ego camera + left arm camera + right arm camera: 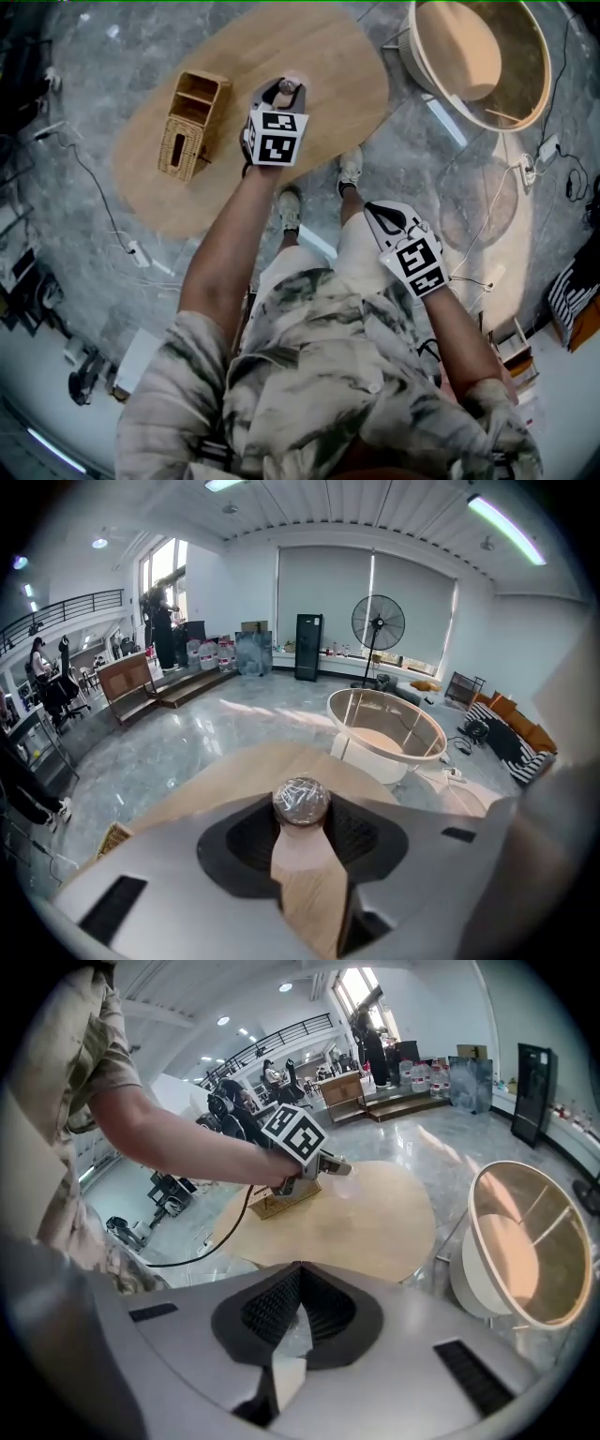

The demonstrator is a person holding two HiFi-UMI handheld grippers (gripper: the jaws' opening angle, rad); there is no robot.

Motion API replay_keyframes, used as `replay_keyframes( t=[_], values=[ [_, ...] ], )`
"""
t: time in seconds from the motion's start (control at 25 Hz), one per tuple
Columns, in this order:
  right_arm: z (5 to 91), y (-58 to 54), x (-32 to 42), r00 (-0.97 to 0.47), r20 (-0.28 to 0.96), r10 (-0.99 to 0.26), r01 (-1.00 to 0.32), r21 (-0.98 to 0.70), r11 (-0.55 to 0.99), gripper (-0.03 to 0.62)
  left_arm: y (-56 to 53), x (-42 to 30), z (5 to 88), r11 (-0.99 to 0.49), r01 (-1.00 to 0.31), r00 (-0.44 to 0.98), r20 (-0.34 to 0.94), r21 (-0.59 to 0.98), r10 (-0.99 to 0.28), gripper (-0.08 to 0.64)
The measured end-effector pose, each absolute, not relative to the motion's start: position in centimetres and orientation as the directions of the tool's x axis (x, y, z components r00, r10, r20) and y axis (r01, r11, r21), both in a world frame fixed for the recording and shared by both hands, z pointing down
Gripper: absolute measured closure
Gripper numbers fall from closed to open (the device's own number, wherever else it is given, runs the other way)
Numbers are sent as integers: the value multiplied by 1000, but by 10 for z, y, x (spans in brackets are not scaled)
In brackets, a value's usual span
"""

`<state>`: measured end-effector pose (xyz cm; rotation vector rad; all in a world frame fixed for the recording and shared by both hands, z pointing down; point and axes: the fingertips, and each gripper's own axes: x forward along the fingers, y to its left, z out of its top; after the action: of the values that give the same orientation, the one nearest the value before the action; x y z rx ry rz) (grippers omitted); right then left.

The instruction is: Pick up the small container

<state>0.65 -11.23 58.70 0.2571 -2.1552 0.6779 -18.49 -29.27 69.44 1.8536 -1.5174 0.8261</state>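
A small round clear container (pixel 301 801) with a shiny, crinkled top sits between the tips of my left gripper (pixel 301 808), whose jaws are shut on its sides. In the head view the left gripper (pixel 284 91) holds the small container (pixel 287 93) above the oval wooden table (pixel 337 66), just right of the middle. The right gripper view catches the left gripper (pixel 330 1164) over the table (pixel 375 1222). My right gripper (pixel 378 212) hangs off the table near the person's right leg. Its jaws (pixel 298 1269) meet at the tips with nothing between them.
A woven box organizer (pixel 192 125) stands on the table's left part. A round white tub with a wooden inside (pixel 483 61) sits on the floor at the upper right. Cables and power strips (pixel 131 251) lie on the marble floor. The person's shoes (pixel 349 169) are at the table's near edge.
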Motion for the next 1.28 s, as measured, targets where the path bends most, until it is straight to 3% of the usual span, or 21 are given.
replay_keyframes(
  t=[1.28],
  values=[
    [505,-36,-30,-700,709,-90,-426,-314,848,571,-186,-184,521,-328,-938,300,734,110,-610,405]
  ],
)
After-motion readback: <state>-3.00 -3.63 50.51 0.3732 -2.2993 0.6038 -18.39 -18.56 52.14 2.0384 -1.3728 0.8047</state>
